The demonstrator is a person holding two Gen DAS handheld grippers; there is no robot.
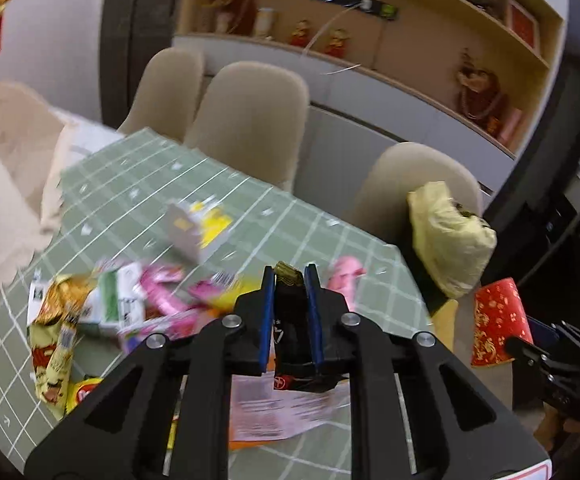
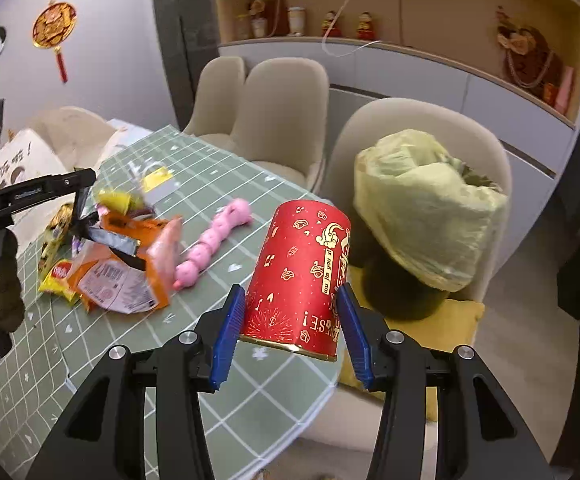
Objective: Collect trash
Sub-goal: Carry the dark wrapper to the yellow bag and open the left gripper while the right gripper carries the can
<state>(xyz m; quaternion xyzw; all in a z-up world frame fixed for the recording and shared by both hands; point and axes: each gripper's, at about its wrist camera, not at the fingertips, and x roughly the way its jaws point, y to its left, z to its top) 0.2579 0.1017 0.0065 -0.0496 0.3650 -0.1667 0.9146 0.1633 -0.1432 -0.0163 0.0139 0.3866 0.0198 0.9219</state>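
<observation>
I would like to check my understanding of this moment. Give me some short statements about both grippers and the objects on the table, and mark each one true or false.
1. The right gripper holds a red can. True.
2. The left gripper is open and holds nothing. False: it is shut on a black wrapper.
3. A pink toy lies on the green tablecloth. True.
4. The yellow-green bag lies on the table among the wrappers. False: it sits on a chair beside the table.

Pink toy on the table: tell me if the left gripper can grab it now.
Probably not: the left gripper is already shut on a black wrapper. The pink toy itself lies uncovered.
</observation>
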